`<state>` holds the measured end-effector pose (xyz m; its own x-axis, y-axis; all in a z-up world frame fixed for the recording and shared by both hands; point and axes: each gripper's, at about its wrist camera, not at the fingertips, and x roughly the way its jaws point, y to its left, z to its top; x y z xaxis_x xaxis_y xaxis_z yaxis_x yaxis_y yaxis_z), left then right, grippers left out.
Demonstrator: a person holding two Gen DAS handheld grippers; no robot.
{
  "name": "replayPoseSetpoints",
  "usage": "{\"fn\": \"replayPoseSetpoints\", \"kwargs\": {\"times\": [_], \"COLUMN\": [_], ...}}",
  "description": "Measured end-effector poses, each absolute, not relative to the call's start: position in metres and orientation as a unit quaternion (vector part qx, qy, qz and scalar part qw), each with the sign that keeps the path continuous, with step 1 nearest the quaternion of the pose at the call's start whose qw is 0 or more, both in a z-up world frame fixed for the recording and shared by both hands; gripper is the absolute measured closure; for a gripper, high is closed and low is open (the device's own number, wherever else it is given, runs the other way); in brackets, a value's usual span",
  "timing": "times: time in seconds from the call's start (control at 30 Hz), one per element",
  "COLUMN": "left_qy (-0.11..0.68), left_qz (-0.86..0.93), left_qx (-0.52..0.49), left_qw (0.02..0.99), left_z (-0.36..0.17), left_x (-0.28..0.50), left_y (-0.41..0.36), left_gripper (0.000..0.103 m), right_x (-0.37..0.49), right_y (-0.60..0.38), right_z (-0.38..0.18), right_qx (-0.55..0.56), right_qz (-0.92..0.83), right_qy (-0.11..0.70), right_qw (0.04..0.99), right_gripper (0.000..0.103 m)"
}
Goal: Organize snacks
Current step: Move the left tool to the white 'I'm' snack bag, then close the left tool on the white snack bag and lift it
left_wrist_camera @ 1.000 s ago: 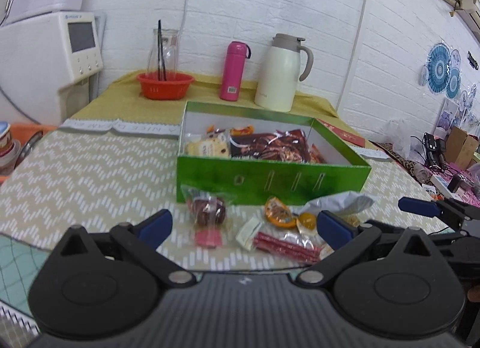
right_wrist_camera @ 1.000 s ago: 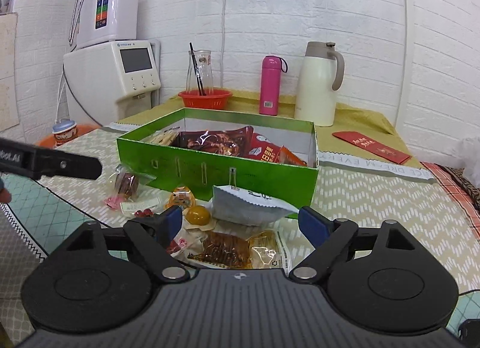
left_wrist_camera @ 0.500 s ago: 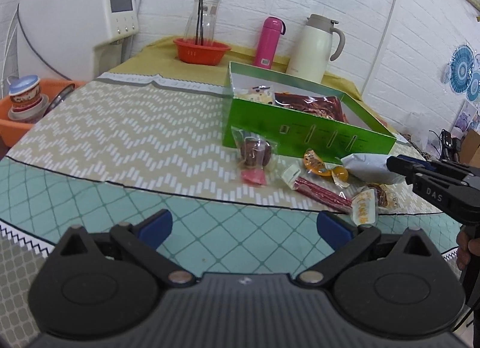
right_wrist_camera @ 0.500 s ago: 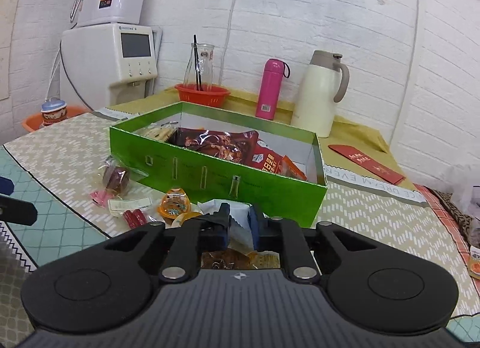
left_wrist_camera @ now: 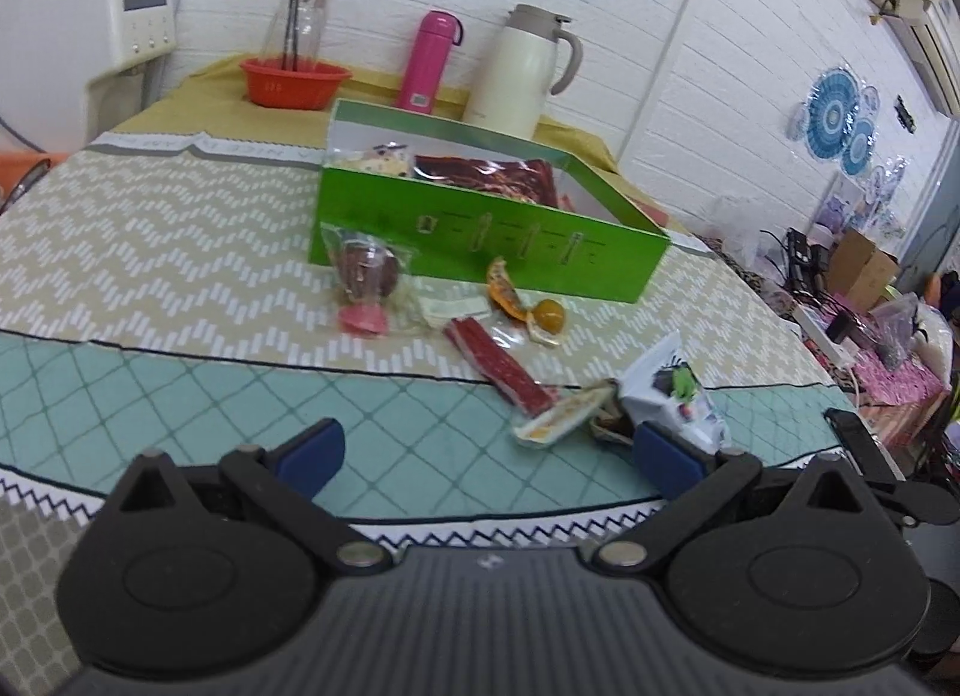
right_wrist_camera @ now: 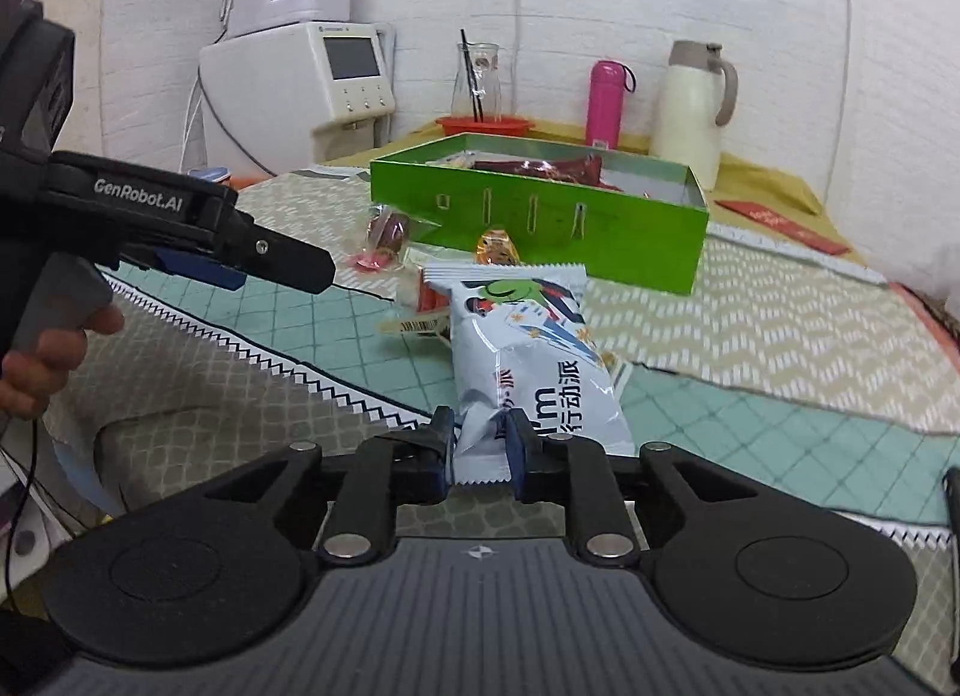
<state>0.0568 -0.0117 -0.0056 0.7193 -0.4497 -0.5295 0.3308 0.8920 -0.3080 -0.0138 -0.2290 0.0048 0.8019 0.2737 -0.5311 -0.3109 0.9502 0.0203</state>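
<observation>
A green box point(right_wrist_camera: 540, 216), open-topped and partly filled with snack packets, is set on a patterned tablecloth point(left_wrist_camera: 150, 228). In front of the box, a pale blue snack bag point(right_wrist_camera: 528, 360) is pinched by its crimped end in the right gripper point(right_wrist_camera: 480, 447), whose jaws have just eased slightly. The left gripper point(left_wrist_camera: 486, 447), with jaws spread wide and empty, is held before the box. Small wrapped sweets point(left_wrist_camera: 366, 276) are scattered against the box's front wall.

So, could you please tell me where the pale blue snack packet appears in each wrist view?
Left wrist view: the pale blue snack packet is lower right, just above that gripper's right finger.
Right wrist view: centre, pinched at its near end by the right gripper.
Shared landmark: the green box behind it.
</observation>
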Motion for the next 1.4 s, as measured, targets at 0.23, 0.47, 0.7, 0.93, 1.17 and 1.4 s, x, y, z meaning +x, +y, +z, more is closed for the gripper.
{"fn": "replayPoseSetpoints", "kwargs": {"times": [0.23,0.47,0.7,0.93,1.17,1.4], "left_qy": [0.302,0.287,0.310,0.310,0.303,0.315], "left_qz": [-0.279,-0.315,-0.335,-0.337,-0.346,-0.313], "left_qx": [-0.081,-0.062,-0.054,-0.045,-0.061,-0.076], "left_qw": [0.908,0.903,0.888,0.888,0.886,0.893], "left_z": [-0.001,0.002,-0.003,-0.008,0.001,0.000], "left_x": [0.057,0.074,0.093,0.093,0.072,0.036], "left_y": [-0.043,-0.069,-0.087,-0.086,-0.072,-0.031], "left_gripper": [0.001,0.002,0.045,0.071,0.080,0.084], "right_x": [-0.017,-0.016,-0.011,-0.002,-0.006,-0.020], "right_y": [-0.237,-0.244,-0.243,-0.249,-0.248,-0.228], "right_z": [-0.001,-0.005,-0.011,-0.013,-0.007,-0.002], "right_qx": [0.016,0.026,0.032,0.032,0.038,0.017], "right_qz": [0.141,0.129,0.127,0.114,0.148,0.221], "right_qy": [0.277,0.285,0.286,0.276,0.286,0.295], "right_qw": [0.950,0.950,0.949,0.954,0.946,0.929], "right_gripper": [0.029,0.004,0.000,0.008,0.067,0.067]}}
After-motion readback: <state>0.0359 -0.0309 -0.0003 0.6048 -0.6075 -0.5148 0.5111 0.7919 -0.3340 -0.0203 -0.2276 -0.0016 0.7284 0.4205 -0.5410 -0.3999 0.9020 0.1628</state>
